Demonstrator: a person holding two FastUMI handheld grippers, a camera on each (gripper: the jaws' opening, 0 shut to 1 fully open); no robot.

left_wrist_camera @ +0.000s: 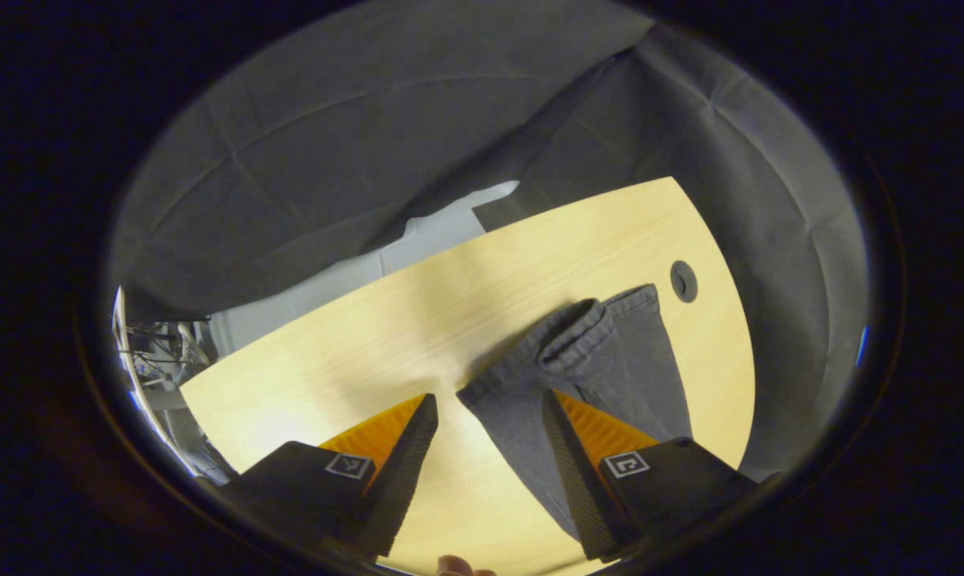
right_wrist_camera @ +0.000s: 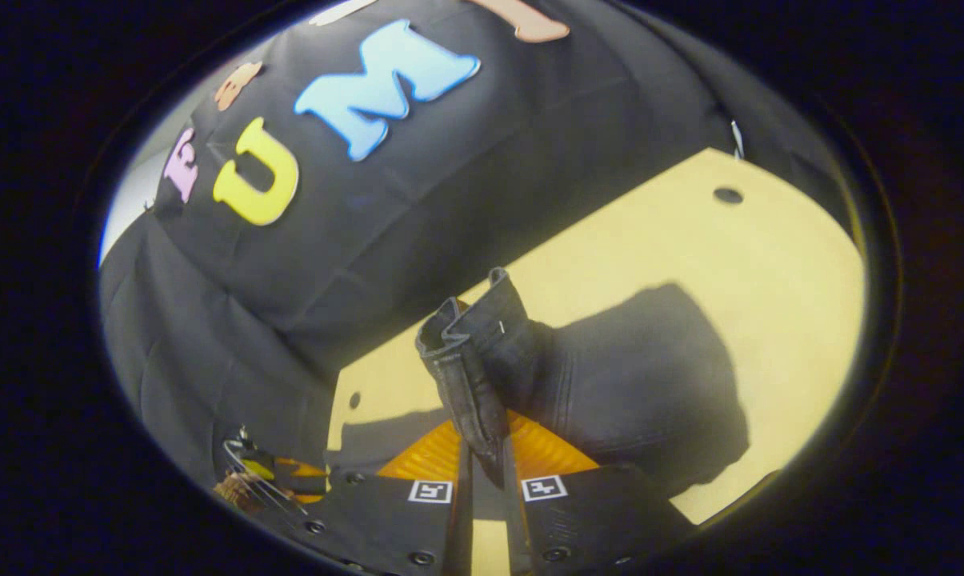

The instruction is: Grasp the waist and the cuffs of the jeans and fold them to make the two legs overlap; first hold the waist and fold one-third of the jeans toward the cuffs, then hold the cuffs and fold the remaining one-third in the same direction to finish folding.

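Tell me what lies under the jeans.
The jeans lie on the wooden table; right tongs pinch a raised edge. Whatever the cloth covers is hidden.

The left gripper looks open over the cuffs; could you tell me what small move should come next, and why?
Probably ease the left gripper down and close it on the cuffs. Its fingers stand apart above the jeans on the table, gripping nothing, while the right gripper is already shut on a bunched edge of the jeans, lifted off the table.
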